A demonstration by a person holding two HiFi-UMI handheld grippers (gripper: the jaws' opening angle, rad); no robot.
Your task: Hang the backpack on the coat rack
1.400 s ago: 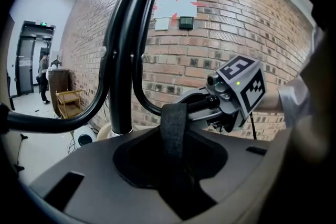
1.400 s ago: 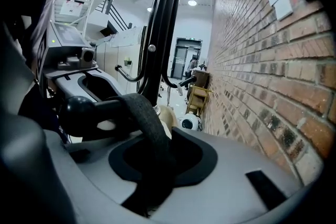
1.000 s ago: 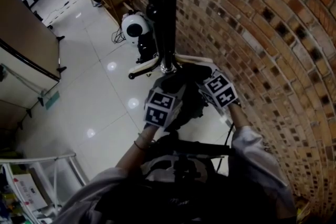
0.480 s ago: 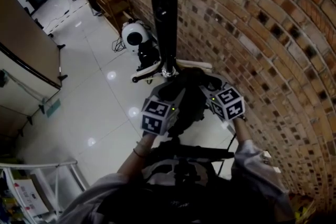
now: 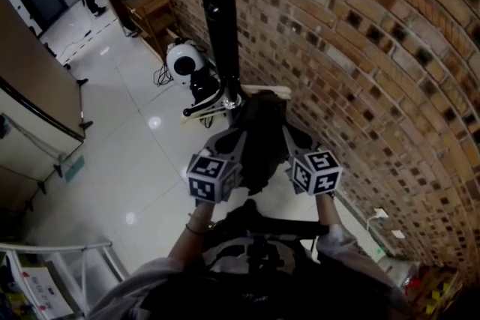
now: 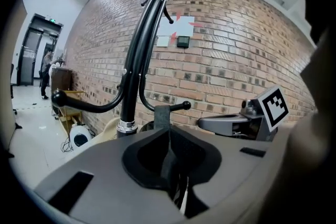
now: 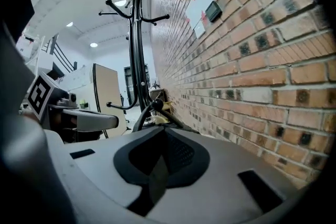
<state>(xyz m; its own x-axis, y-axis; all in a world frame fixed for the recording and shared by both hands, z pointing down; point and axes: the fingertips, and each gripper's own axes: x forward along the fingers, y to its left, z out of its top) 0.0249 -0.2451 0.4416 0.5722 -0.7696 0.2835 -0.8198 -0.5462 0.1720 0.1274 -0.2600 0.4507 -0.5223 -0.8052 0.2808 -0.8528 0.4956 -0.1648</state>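
- Basically both hands are gripping. The left gripper (image 6: 168, 132) has its jaws pressed together on a grey webbing strap (image 6: 161, 115) that sticks up just past the tips. Those jaws have just been closing.
- The right gripper (image 7: 164, 134) is the same: jaws together, just been closing, with a dark strip of strap pinched in the gap. Can't tell if it is the same strap.
- The backpack (image 5: 259, 142) is a dark mass between the two sets of fingers, close to the foot of the rack.
- The coat rack (image 5: 220, 26) pole stands ahead of the left fingers and off to their left.
- A low hook (image 6: 181, 106) with a ball tip sits just beyond the strap, slightly right of the left tips.
- The hook's long axis runs from the pole toward the brick wall (image 5: 360, 49), so it lies across the line of the fingers.
- Judgement: the strap must rise over the ball tip, then drop behind it.
- The left fingers are nearer the pole and the right fingers nearer the wall. The hook tip falls roughly between them.
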